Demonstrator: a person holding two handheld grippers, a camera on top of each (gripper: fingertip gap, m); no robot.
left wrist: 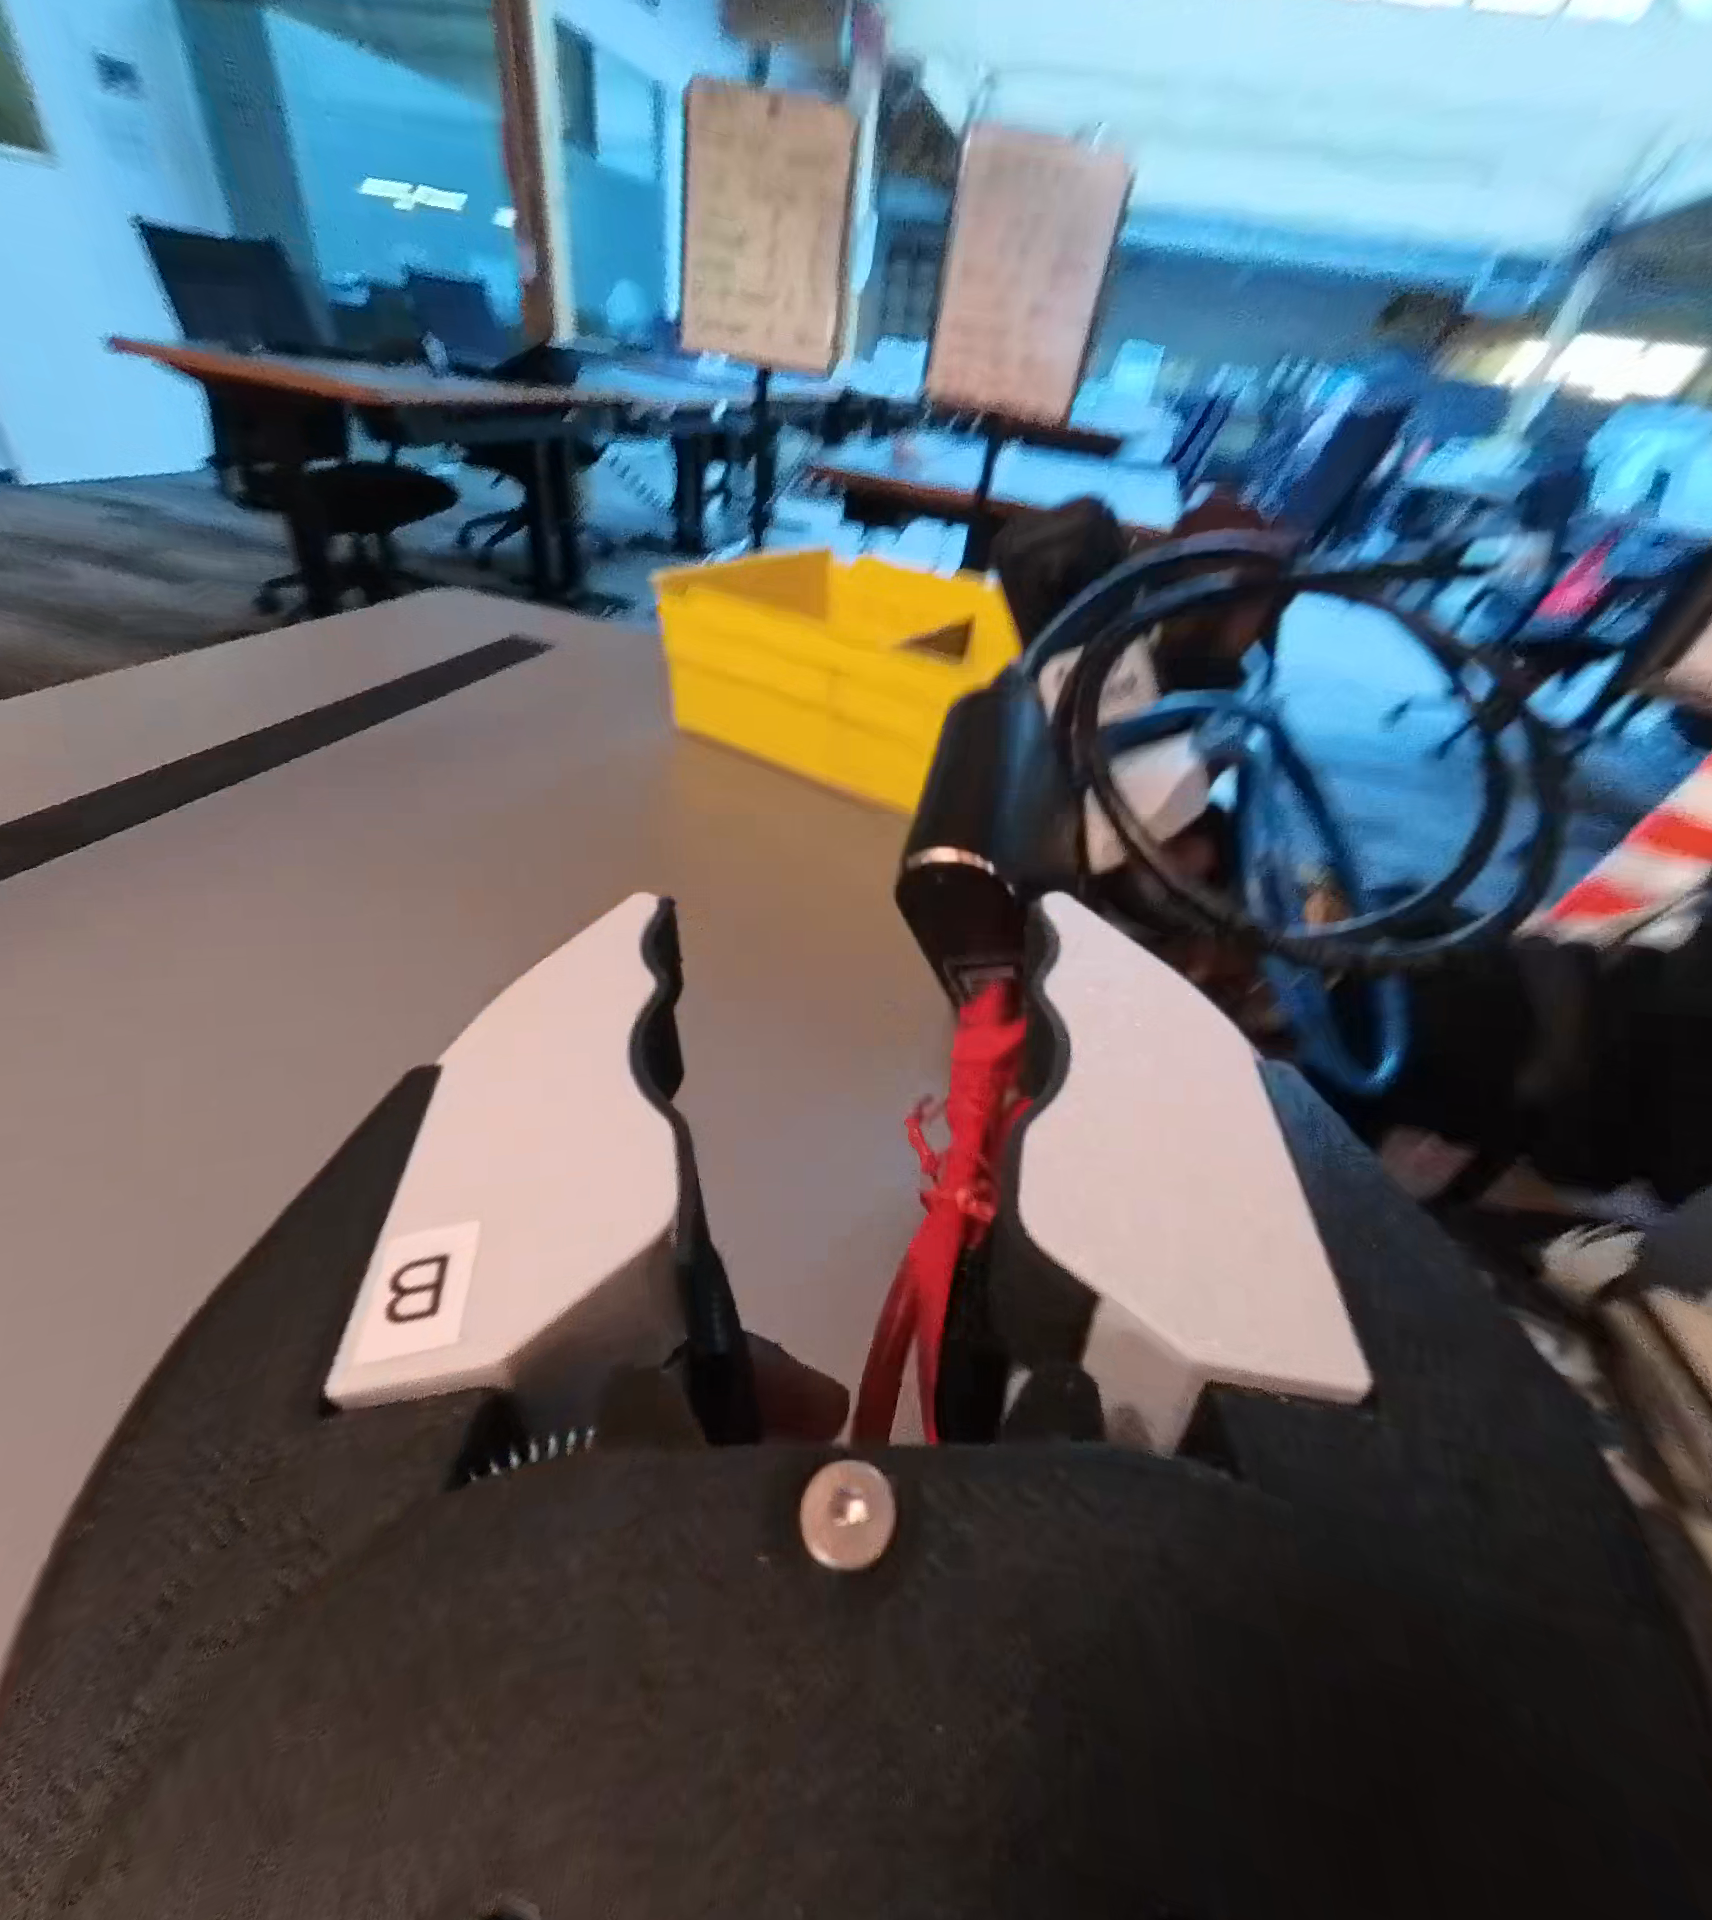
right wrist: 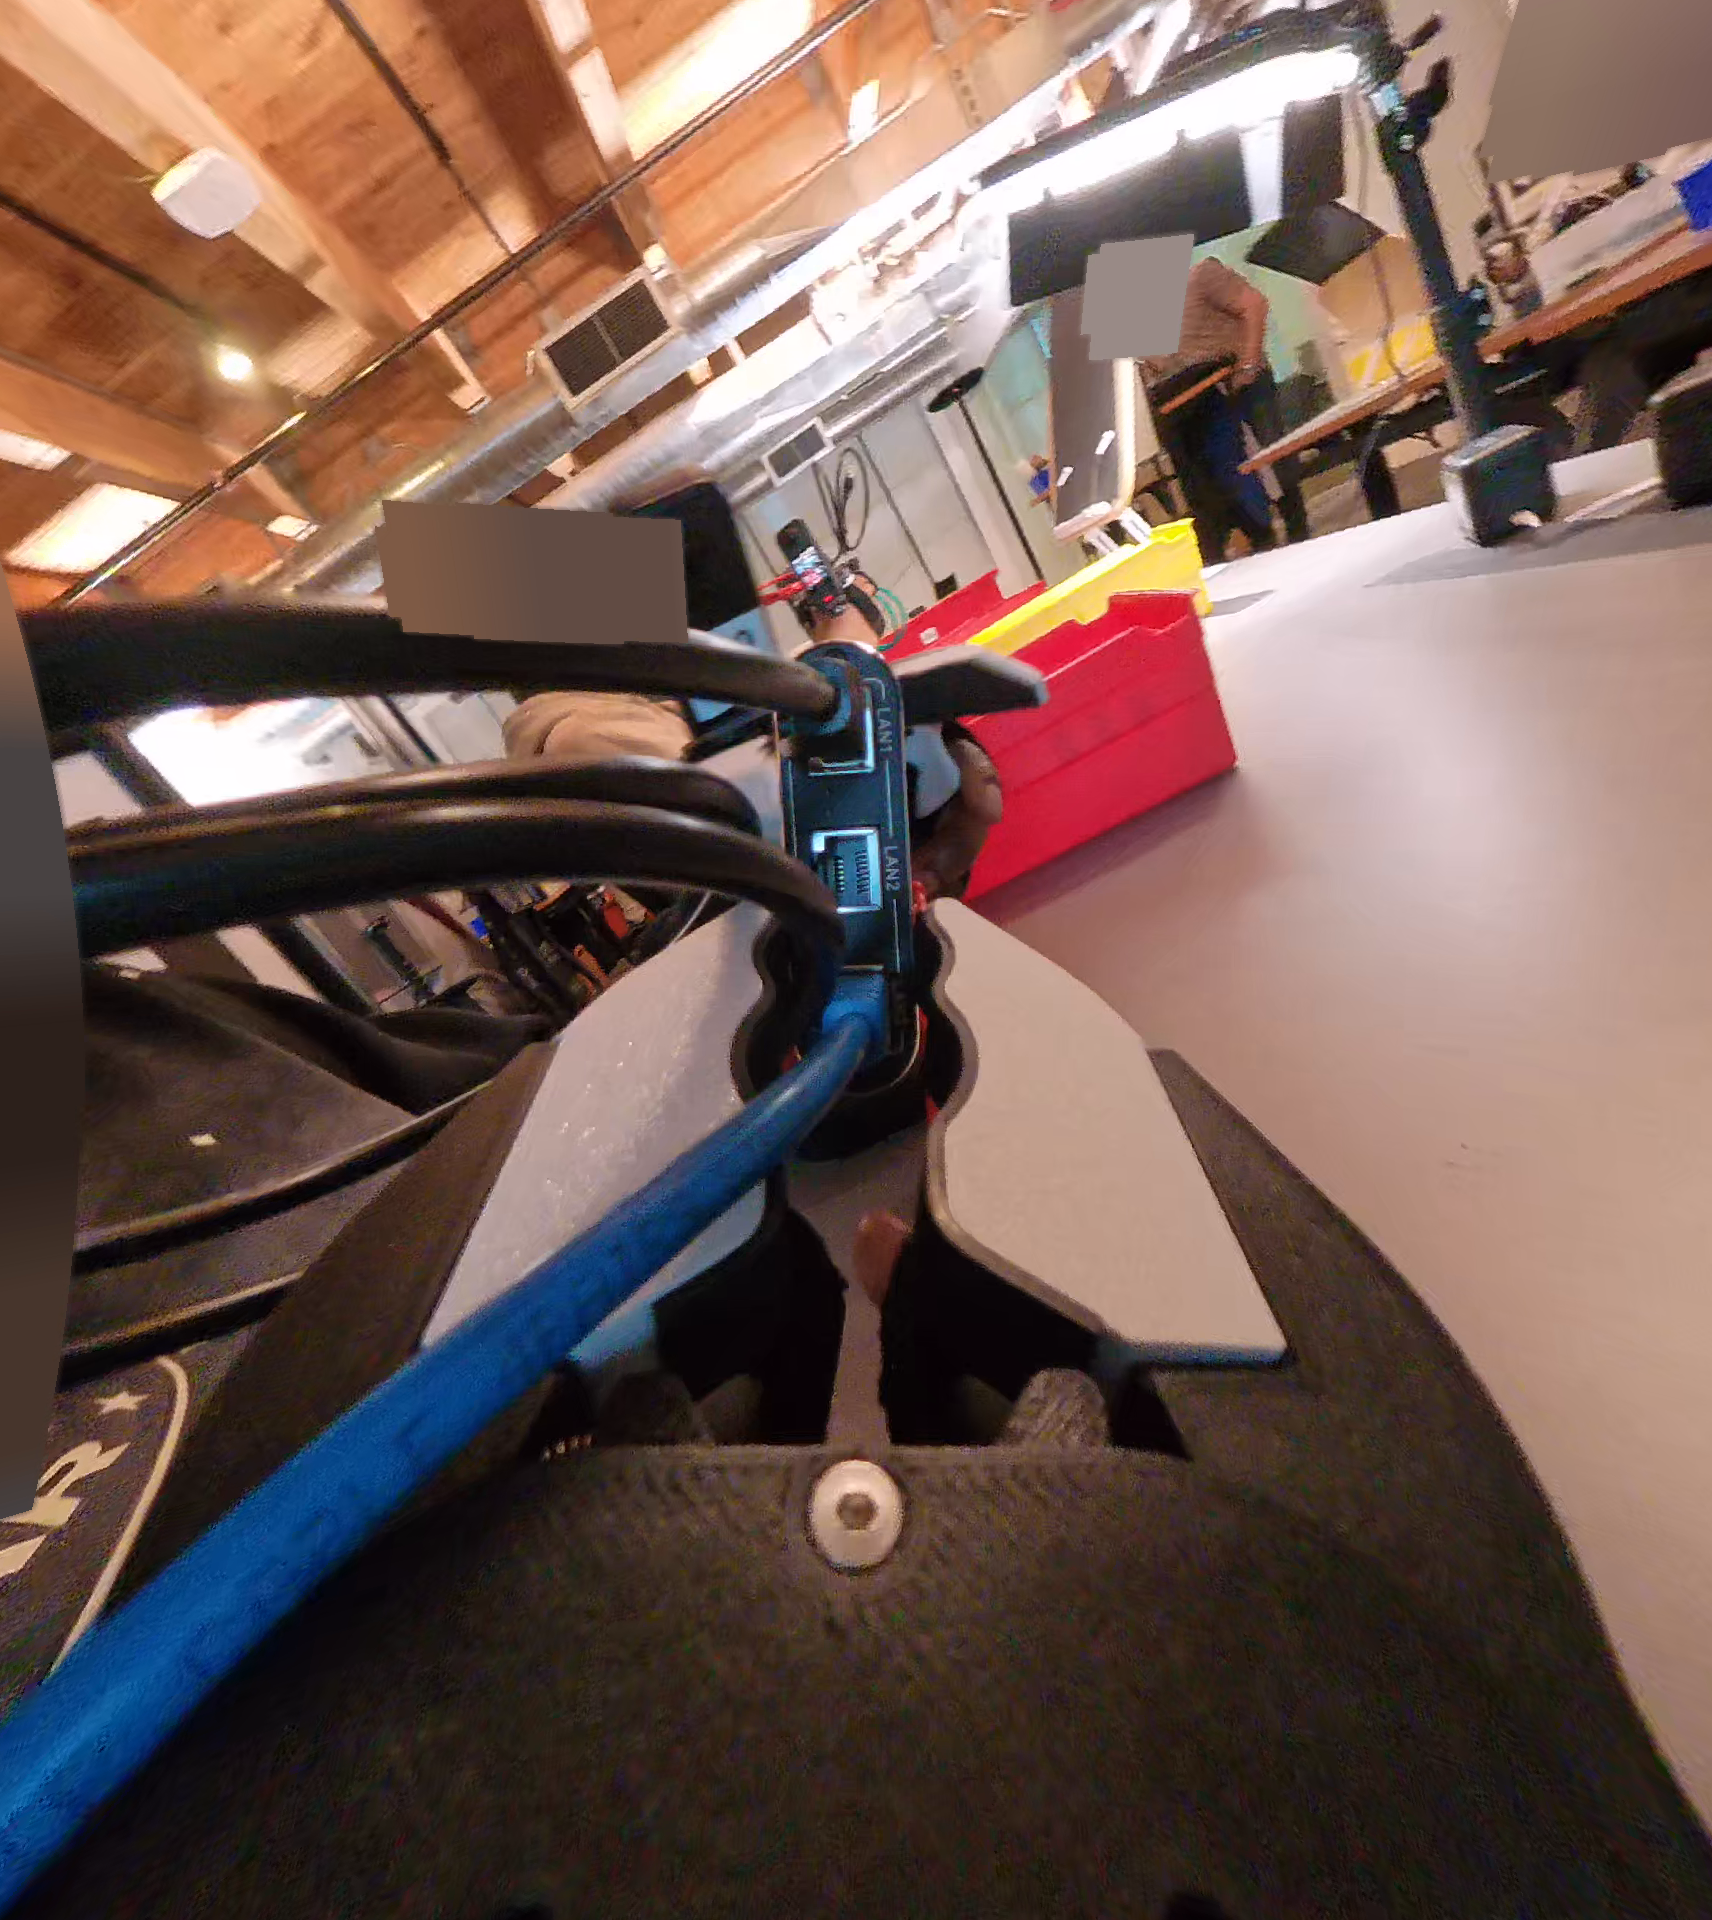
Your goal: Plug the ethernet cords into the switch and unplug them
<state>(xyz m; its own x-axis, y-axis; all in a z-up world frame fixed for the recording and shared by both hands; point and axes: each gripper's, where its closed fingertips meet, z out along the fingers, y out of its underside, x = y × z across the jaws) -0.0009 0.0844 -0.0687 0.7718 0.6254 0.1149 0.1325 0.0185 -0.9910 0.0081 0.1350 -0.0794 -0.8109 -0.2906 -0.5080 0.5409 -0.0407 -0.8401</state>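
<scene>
In the left wrist view my left gripper (left wrist: 852, 920) is open. A red ethernet cord (left wrist: 977, 1070) runs between its jaws along the right finger (left wrist: 1143, 1122) and is plugged into the near end of the black switch (left wrist: 966, 831). In the right wrist view my right gripper (right wrist: 857, 956) is shut on the lower end of the switch (right wrist: 841, 790), held upright off the table. A blue cord (right wrist: 623, 1236) enters its lowest port and lies over my left finger (right wrist: 613, 1122). A black cord (right wrist: 519, 649) enters the top port. The middle port (right wrist: 847, 868) is empty.
Loops of black cable (left wrist: 1351, 727) hang beside the switch. A yellow bin (left wrist: 821, 675) stands on the grey table (left wrist: 312, 935) behind it. Red bins (right wrist: 1101, 738) and a yellow bin (right wrist: 1091, 592) sit further along the table (right wrist: 1454, 831). A person (right wrist: 1216, 416) stands far off. Spacing between my two grippers at the tips: around 6 centimetres.
</scene>
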